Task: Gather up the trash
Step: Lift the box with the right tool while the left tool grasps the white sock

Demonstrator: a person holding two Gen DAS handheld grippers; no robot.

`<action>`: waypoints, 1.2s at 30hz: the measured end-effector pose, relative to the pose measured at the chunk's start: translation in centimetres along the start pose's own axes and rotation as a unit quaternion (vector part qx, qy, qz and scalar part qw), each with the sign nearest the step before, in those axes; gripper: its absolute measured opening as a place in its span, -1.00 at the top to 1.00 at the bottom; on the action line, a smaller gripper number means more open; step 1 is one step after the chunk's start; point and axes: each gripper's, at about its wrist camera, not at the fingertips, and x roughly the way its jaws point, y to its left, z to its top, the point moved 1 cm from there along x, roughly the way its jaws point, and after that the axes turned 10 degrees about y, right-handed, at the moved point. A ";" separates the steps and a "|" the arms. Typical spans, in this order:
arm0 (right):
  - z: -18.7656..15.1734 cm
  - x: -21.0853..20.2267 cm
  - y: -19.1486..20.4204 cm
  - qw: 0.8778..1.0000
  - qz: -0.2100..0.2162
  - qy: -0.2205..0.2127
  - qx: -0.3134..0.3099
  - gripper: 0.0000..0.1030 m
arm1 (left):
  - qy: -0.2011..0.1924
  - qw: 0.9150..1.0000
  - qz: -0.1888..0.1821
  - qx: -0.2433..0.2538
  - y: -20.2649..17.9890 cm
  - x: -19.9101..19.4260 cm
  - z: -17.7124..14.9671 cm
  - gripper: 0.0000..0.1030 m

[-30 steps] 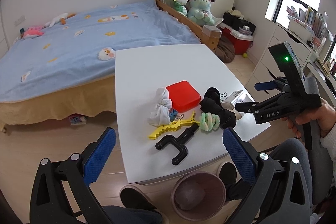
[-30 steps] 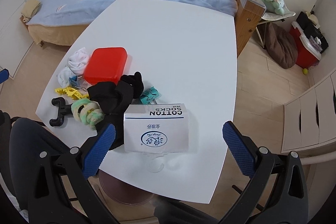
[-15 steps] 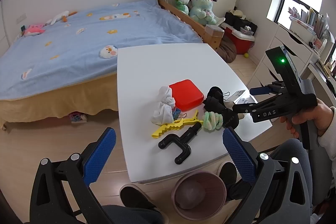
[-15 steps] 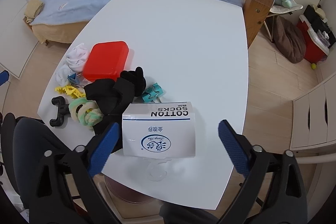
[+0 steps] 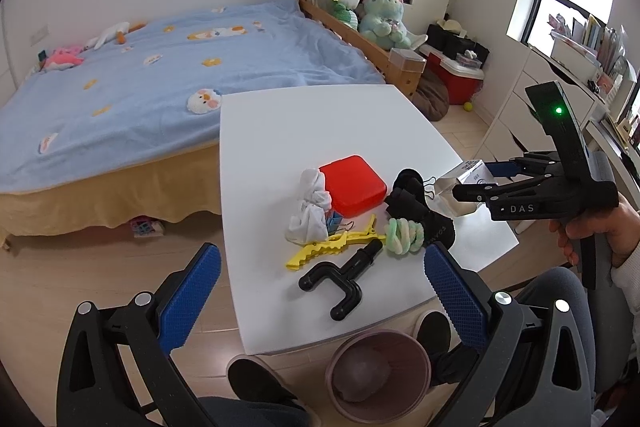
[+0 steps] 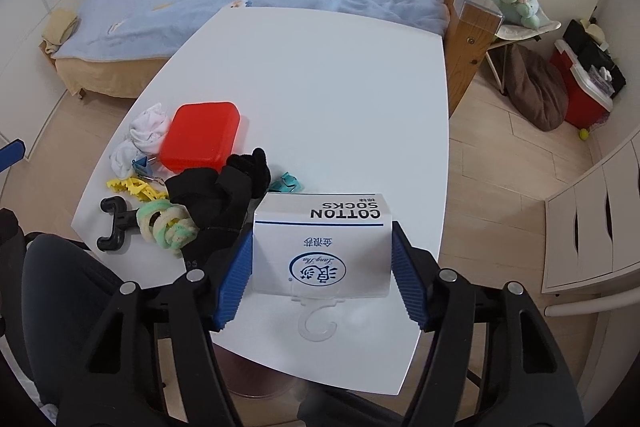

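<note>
Hovering off the near-left corner of the white counter (image 5: 320,123), the left gripper (image 5: 320,291) had its blue fingers (image 5: 188,291) spread wide with nothing between them, above a pink trash bin (image 5: 378,375) on the floor. Across the counter lay a white cloth (image 6: 146,131), a red case (image 6: 202,137), a black sock (image 6: 216,203) and a green-yellow hair tie (image 6: 166,225). At the near-right edge, the right gripper (image 6: 322,267) pinched the sock package (image 6: 322,247) by both sides.
</note>
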 end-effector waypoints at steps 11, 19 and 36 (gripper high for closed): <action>-1.1 -2.3 -0.3 1.000 0.002 -0.027 0.013 -0.25 | 0.003 1.000 -0.002 0.006 0.0 1.1 2.2 -0.89; -1.6 -3.1 0.1 0.999 0.011 -0.032 0.015 -0.25 | 0.026 1.000 0.001 0.016 0.8 3.6 4.5 -0.89; -2.1 -3.3 0.0 0.999 0.015 -0.033 0.020 -0.25 | 0.119 0.993 0.003 0.022 1.8 9.5 6.4 -0.84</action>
